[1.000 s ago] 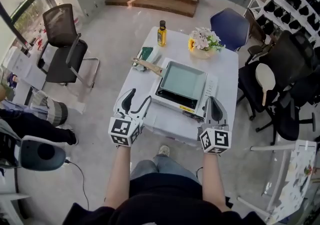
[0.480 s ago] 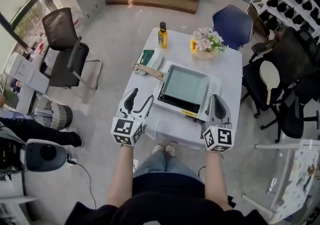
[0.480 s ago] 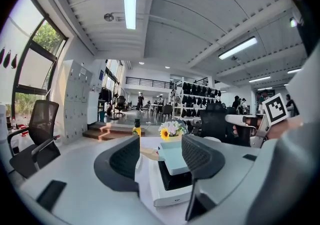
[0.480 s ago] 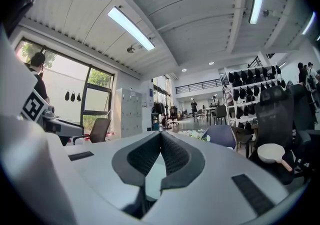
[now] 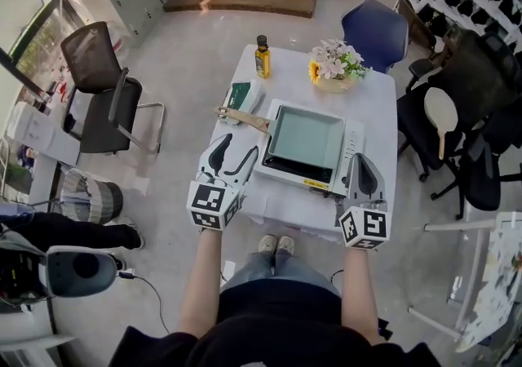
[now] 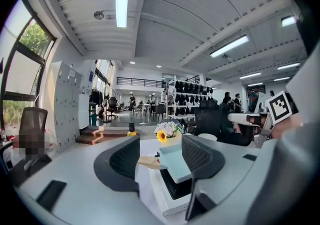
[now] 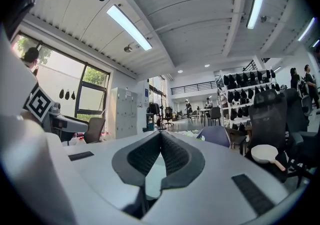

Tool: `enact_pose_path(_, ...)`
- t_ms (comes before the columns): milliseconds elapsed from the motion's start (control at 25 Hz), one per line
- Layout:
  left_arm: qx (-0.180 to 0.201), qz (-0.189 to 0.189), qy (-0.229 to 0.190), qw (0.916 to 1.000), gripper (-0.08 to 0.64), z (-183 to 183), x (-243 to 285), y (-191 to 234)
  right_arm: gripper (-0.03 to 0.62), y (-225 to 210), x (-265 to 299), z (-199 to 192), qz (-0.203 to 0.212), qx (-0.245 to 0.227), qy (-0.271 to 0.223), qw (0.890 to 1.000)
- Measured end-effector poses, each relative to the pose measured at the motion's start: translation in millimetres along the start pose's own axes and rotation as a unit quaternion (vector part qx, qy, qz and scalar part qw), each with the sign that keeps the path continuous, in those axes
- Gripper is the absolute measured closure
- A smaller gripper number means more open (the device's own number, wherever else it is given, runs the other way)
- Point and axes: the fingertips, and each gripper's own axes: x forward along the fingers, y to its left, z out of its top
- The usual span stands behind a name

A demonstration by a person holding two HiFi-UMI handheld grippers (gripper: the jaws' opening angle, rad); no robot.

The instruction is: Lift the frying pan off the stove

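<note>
Frying pan (image 5: 306, 137) just beyond left hand-held gripper (image 5: 237, 148)

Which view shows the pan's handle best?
The head view: the whole handle shows, sticking out left of the pan. The left gripper view shows only a small part; the right gripper view shows none.

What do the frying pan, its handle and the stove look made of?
The frying pan is pale grey-green and matte, with a thin raised rim: likely coated metal, coating type unclear. Its handle is light tan, probably wood. The stove has a smooth white casing, plastic or painted metal, with a dark top showing at the front, possibly glass.
</note>
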Motion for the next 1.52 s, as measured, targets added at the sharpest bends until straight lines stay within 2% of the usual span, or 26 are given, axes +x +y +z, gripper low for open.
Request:
enact_pose_path(160, 0.054, -0.040, 0.038, 0.9970, 0.301, 5.3, 14.5, -0.5, 0.589, -7.7, -2.6, -2.0, -0.012, 0.001, -0.001, 1.000)
enact_pose_path(360, 0.110, -0.081, 0.081, 0.9872, 0.301, 12.2, 33.4, 4.6, 0.589, -12.3, -0.6, -0.8, -0.015, 0.001, 0.001, 1.000)
enact_pose_path(520, 0.180, -0.110, 0.130, 0.9687, 0.301, 10.6, 55.4, 9.3, 0.589, -13.7, 7.9, 1.5, -0.012, -0.001, 0.001, 1.000)
enact_pose_path(680, 0.257, -0.131, 0.183, 0.9398, 0.301, -9.0, 78.3, 16.8, 0.589, -14.8, 18.6, -1.1, -0.008, 0.000, 0.006, 1.000)
enact_pose_path(800, 0.314, -0.152, 0.229, 0.9088, 0.301, -28.8, 92.0, 21.3, 0.589, -17.7, 27.2, -2.6, -0.006, 0.000, 0.010, 1.000)
enact_pose_path(920, 0.368, -0.178, 0.276, 0.8701, 0.301, -49.3, 102.5, 23.9, 0.589, -20.7, 35.3, -4.7, -0.006, 0.003, 0.013, 1.000)
enact_pose_path(1000, 0.404, -0.195, 0.308, 0.8389, 0.301, -64.9, 107.8, 25.6, 0.589, -21.7, 40.1, -7.0, -0.004, 0.004, 0.016, 1.000)
enact_pose_path(1160, 0.481, -0.212, 0.366, 0.7678, 0.301, -96.2, 118.0, 35.8, 0.589, -24.0, 46.3, -11.0, -0.002, 0.004, 0.024, 1.000)
enact_pose_path(1240, 0.509, -0.218, 0.385, 0.7387, 0.301, -108.3, 123.3, 40.8, 0.589, -25.7, 48.2, -12.7, -0.003, 0.005, 0.028, 1.000)
enact_pose_path(1520, 0.563, -0.236, 0.424, 0.6695, 0.333, -141.3, 140.1, 44.7, 0.589, -33.1, 50.2, -21.9, -0.009, 0.009, 0.039, 0.999)
